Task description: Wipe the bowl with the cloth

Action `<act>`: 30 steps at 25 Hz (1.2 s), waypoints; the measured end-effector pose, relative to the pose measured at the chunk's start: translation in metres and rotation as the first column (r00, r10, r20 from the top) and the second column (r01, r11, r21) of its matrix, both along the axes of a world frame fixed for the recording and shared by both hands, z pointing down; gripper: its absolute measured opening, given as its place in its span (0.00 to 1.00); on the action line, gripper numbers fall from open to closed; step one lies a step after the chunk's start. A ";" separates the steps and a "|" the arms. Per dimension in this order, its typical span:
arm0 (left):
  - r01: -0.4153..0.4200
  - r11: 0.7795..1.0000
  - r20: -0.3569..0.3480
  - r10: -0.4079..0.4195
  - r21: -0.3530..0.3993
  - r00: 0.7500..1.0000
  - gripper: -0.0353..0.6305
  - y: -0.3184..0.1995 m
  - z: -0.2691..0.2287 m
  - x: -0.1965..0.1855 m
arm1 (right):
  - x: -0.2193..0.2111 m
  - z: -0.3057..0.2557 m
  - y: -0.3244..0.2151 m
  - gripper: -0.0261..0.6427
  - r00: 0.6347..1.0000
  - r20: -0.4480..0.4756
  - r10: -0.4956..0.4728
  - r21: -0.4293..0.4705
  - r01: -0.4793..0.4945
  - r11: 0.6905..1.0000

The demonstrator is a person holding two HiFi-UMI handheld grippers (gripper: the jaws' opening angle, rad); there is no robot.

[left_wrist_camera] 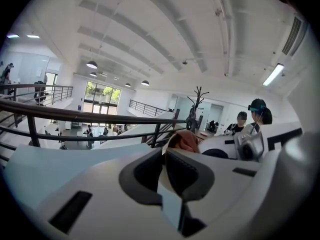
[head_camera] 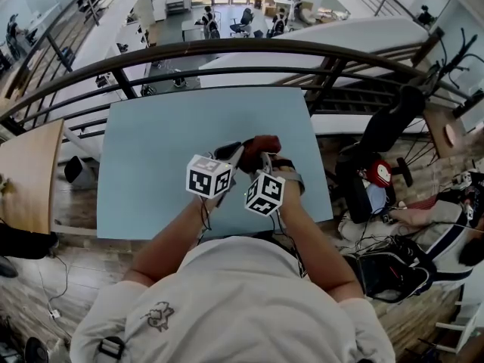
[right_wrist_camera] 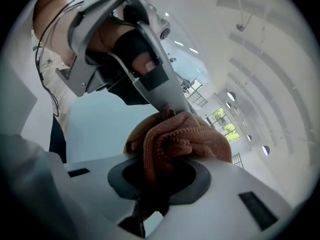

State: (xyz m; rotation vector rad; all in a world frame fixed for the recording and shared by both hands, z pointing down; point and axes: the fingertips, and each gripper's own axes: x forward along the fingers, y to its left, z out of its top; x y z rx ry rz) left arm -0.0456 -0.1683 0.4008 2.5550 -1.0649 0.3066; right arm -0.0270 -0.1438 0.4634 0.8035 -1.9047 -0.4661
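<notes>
Bowl [right_wrist_camera: 134,132], tan and only partly visible, sits at the middle of the right gripper view, lifted above the light blue table [head_camera: 151,165]. In the head view the table fills the left and centre of the frame, with a dark railing [head_camera: 227,51] curving across above it. Just left of centre, the left gripper [left_wrist_camera: 164,166] is clenched on the bowl: in its own view the thin pale rim stands upright between the two dark pads, which press close against it. Right of that rim, a reddish-brown cloth [right_wrist_camera: 185,139] is bunched up against the bowl. The right gripper [right_wrist_camera: 157,179] grasps this cloth, a fold of it pulled down between the jaws while the rest bulges out over them. At the far right of the left gripper view, two people stand in the background.
</notes>
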 end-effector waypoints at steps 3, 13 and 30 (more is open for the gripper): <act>0.031 0.999 0.005 -0.031 -0.028 1.000 0.10 -0.003 0.015 -0.011 | 0.010 0.004 -0.002 0.18 0.999 -0.027 0.020 0.005 -0.020 1.000; -0.008 0.999 -0.044 0.006 -0.053 0.999 0.10 0.016 0.010 0.003 | 0.007 -0.021 -0.018 0.18 0.998 -0.036 0.049 0.099 -0.045 0.994; 0.082 0.997 -0.054 -0.082 -0.013 0.995 0.10 -0.008 0.013 -0.029 | -0.015 0.005 0.003 0.18 0.997 -0.048 -0.059 -0.026 0.058 0.998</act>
